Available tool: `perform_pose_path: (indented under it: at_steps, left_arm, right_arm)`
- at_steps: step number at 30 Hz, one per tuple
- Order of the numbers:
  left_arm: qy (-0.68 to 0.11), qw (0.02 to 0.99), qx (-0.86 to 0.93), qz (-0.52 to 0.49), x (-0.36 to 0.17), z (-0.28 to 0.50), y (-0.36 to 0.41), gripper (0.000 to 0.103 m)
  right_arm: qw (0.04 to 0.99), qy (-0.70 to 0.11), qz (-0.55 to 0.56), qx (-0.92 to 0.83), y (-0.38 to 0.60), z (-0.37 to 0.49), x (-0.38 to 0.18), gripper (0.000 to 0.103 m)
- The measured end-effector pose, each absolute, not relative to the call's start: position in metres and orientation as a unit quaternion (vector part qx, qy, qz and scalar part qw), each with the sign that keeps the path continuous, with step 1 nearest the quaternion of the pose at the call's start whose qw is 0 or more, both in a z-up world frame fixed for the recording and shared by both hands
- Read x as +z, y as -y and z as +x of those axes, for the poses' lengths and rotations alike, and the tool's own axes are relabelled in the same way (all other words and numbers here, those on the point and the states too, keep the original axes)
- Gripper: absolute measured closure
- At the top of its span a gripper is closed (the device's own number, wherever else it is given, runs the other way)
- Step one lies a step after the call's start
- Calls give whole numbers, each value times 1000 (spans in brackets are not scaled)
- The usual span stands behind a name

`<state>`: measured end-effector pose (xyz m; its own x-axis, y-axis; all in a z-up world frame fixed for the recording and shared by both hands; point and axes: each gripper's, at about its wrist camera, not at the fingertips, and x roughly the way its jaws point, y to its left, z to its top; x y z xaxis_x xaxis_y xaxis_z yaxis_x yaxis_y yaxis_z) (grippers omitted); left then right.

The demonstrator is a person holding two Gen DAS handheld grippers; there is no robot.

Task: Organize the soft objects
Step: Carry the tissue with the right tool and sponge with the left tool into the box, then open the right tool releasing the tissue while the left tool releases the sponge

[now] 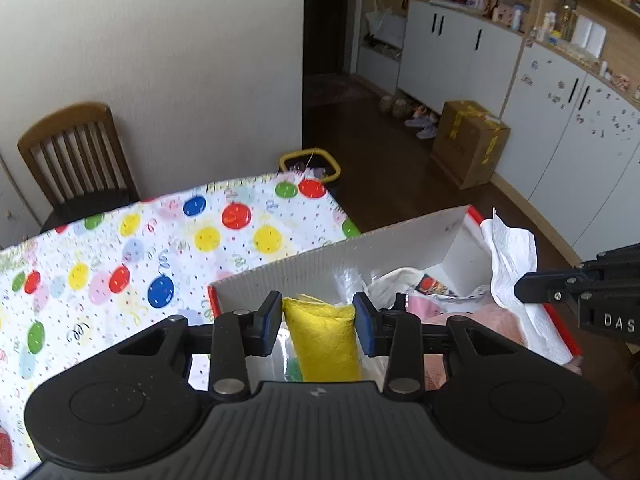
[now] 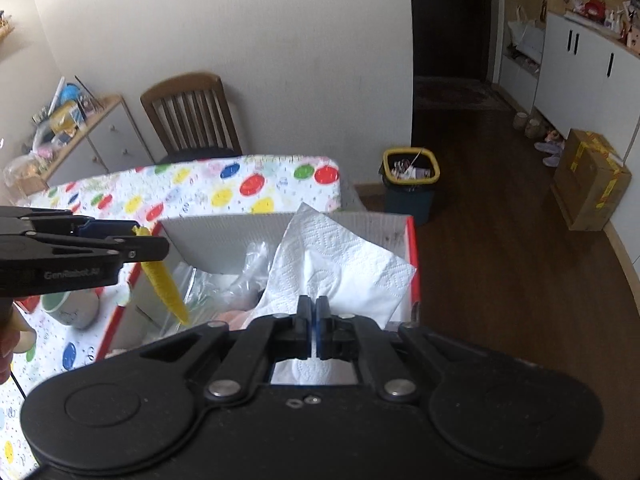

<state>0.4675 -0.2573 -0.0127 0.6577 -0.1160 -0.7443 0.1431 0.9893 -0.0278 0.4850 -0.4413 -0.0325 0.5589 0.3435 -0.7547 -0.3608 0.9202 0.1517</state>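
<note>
A yellow sponge cloth [image 1: 324, 340], flat, rectangular and finely pitted, was clamped between the blue pads of the left gripper [image 1: 318, 322]; seen edge-on from the right wrist view, it [image 2: 166, 286] hung down thin and slightly curved above the box. The right gripper [image 2: 313, 322] was pressed together on a white paper towel [image 2: 344, 268], a soft embossed sheet with a quilted pattern, creased and standing up in loose folds over the far right corner of the box.

Both items were held over a white corrugated plastic box [image 1: 320, 268] with ribbed walls and red-edged rims, set on a table at its right end. Inside the box lay crumpled clear plastic film [image 2: 248, 268], a pink fuzzy fabric [image 1: 476, 320] and a white soft item [image 1: 394, 280], heaped loosely together. The table was covered with a smooth white tablecloth [image 1: 140, 248] printed with round coloured balloons and small confetti dots. A pale green-rimmed mug [image 2: 74, 306] stood on the cloth just beside the box's left wall. A wooden slat-backed chair [image 2: 192, 120] was seen behind the table, and a dark bin with a yellow rim [image 2: 410, 184] stood on the brown wooden floor.
</note>
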Motion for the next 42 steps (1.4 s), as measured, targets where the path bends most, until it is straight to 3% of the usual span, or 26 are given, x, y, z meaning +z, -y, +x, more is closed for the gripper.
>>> perform_pose_path:
  at_steps: [14, 26, 30, 42]
  left_arm:
    - [-450, 891, -59, 20, -61, 506, 271, 66]
    - [-477, 878, -42, 12, -80, 520, 275, 64]
    - [-463, 885, -45, 0, -69, 516, 272, 46]
    - [-420, 905, -64, -23, -28, 473, 266, 46]
  right_arm:
    - [860, -467, -28, 201, 428, 502, -73, 101]
    - [867, -458, -8, 196, 439, 503, -64, 80]
    - [870, -449, 4, 202, 444, 498, -56, 75]
    - [883, -415, 18, 220, 452, 470, -22, 58]
